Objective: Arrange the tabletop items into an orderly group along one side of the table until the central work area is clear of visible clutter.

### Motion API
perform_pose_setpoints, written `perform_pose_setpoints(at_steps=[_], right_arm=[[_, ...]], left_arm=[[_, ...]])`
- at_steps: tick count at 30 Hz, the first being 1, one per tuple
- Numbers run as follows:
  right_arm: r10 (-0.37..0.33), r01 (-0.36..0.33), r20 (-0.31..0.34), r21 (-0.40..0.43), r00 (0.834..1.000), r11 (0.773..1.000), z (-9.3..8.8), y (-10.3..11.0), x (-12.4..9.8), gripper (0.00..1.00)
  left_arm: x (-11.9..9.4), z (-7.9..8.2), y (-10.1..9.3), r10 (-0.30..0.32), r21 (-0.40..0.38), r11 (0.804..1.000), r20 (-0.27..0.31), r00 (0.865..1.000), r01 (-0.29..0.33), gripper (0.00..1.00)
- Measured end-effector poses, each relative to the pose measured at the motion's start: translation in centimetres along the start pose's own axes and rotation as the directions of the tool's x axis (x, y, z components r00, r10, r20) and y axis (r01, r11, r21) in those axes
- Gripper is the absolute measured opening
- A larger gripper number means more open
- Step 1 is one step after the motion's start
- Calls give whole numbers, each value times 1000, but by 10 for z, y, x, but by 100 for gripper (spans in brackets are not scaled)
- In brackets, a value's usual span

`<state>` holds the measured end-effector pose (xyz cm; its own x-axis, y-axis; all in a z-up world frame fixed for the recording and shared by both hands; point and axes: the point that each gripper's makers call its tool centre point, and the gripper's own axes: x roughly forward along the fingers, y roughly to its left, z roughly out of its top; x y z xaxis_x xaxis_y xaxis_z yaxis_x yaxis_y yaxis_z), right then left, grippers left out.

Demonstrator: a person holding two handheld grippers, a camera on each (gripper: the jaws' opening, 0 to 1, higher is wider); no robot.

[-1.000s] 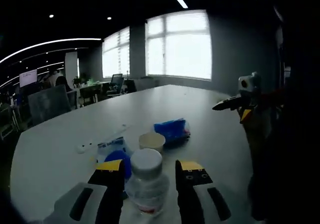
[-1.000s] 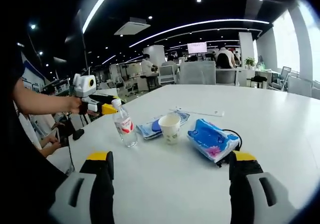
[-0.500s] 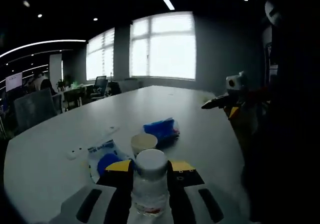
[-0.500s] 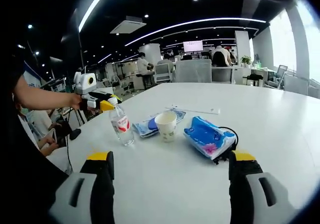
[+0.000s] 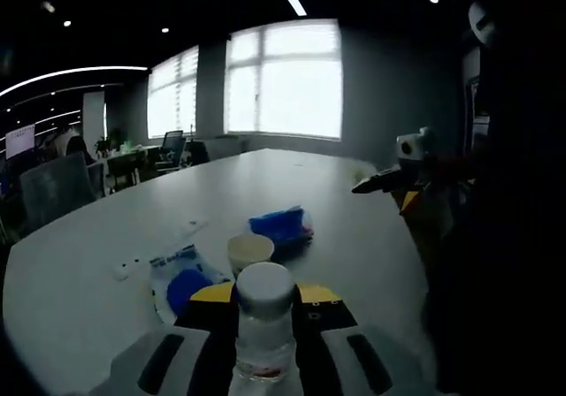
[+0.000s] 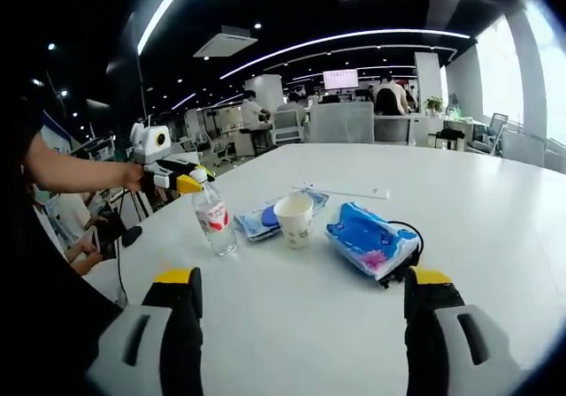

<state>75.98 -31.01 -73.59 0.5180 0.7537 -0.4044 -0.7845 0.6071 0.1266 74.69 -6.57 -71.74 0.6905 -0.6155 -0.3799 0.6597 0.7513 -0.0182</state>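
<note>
Over on the left, the left gripper (image 6: 187, 182) has its yellow-tipped jaws clamped on the neck of the water bottle (image 6: 213, 220), which stands upright on the white table (image 6: 495, 237) near its edge. In the left gripper view the bottle's white cap (image 5: 264, 285) sits squarely between the two jaws of the left gripper (image 5: 264, 293), pressed on both sides.

Moving right, just beside the bottle lies a clear packet with blue contents (image 6: 260, 221), flat on the table, and touching its front edge stands the paper cup (image 6: 294, 218), upright and open. Behind them, further across the table, lies a long white strip (image 6: 345, 191).

Right again, there's the blue tissue pack (image 6: 370, 240), lying flat, with a black cable (image 6: 409, 238) looping out from under its far side.

And the right gripper (image 6: 301, 290) hangs above the table's near side, jaws wide apart, nothing between them. In the left gripper view it shows at the right (image 5: 382, 180), well apart from the cup (image 5: 249, 252) and the tissue pack (image 5: 279, 226).
</note>
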Motion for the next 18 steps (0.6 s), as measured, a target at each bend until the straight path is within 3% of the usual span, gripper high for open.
perform_pose_setpoints(at_steps=[10,14,18], right_arm=[[-4,4,2,12,1000,1000,-4,0,-3,91],[-4,4,5,11,1000,1000,-4,0,-4,91],[-3,3,2,10,1000,1000,-4,1,-6,91]], left_arm=[[-2,-3,3,28,-29,999,-39,999,-29,20],[-3,3,5,58,-95,994,-29,998,-60,19],[-8,11,7,80,-112,990,-20,997,-82,19]])
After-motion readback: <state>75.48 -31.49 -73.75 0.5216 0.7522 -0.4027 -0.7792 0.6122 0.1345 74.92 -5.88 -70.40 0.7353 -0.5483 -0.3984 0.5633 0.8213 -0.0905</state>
